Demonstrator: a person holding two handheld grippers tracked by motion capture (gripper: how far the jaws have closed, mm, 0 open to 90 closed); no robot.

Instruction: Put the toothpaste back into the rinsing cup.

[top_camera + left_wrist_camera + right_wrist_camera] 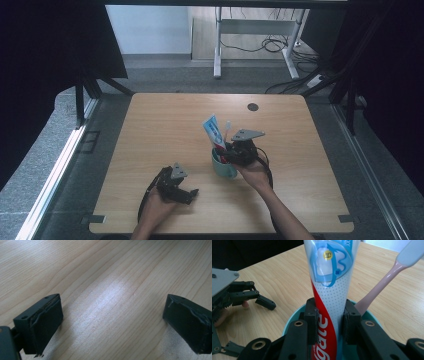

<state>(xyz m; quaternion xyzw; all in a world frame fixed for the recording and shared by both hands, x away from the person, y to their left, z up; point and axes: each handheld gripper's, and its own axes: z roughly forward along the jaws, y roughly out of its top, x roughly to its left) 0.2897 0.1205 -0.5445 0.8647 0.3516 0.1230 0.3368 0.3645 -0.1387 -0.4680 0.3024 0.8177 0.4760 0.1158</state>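
A teal cup point(223, 170) stands near the middle of the wooden table point(165, 125). A white, blue and red toothpaste tube point(212, 131) and a pink-handled toothbrush point(227, 126) stick up out of it. My right gripper point(231, 150) reaches in over the cup's rim point(289, 322). Its pads sit against both sides of the tube point(329, 290), and the toothbrush point(382, 285) leans to the right behind them. My left gripper point(192, 194) rests low on the table to the cup's left, with its jaws wide apart point(112, 315) over bare wood.
A small dark round spot point(253, 106) marks the table's far side. Beyond the table stands a white desk frame point(260, 30) with cables on the floor. Dark curtains hang on both sides. Bare wood point(165, 125) lies to the left and behind the cup.
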